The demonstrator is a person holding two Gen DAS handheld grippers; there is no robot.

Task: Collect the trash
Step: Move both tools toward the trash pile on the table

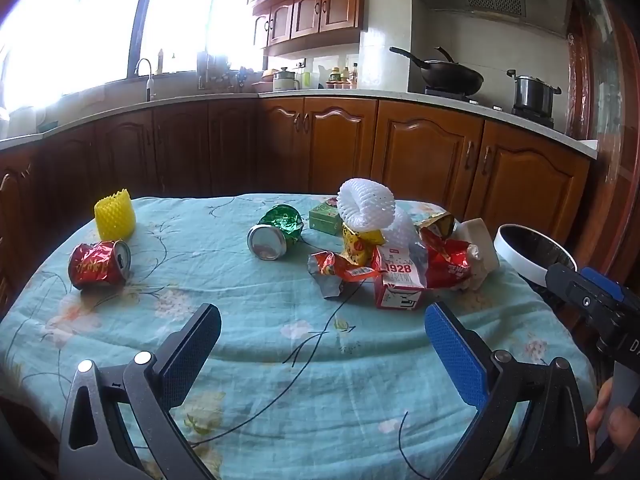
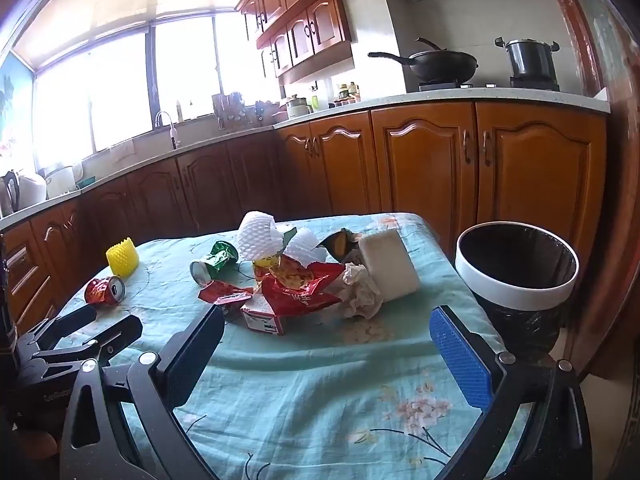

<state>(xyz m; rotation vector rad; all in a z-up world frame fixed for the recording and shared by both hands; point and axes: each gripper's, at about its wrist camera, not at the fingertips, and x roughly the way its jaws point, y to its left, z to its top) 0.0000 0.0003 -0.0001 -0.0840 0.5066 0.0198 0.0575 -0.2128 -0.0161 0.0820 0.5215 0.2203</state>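
**Teal floral cloth, litter uncollected: stock at start of clearing**

Teal tablecloth [image 1: 240, 360] carries all items; none is seen in the bin.

- Red crushed can [image 1: 99, 265], lying on its side, left part of the table.
- Yellow foam net sleeve [image 1: 114, 214], upright, just behind the red can.
- Green crushed can [image 1: 276, 232], on its side, mid-table.
- Green box [image 1: 326, 218], behind the pile.
- Central pile: white foam net [image 1: 366, 206] on top, red snack wrappers [image 1: 444, 260], red-and-white carton [image 1: 398, 280], crumpled tissue [image 2: 360, 288], white block [image 2: 390, 266], all touching or overlapping.
- Bin [image 2: 516, 276], white-rimmed with dark liner, beside the table's right edge; its inside is too dark to read.

Left gripper [image 1: 322, 344]: fingers spread wide, empty, above bare cloth, short of the pile.
Right gripper [image 2: 326, 344]: fingers spread wide, empty, near the carton.

Progress, as judged: nothing collected; every piece remains to be picked and dropped.
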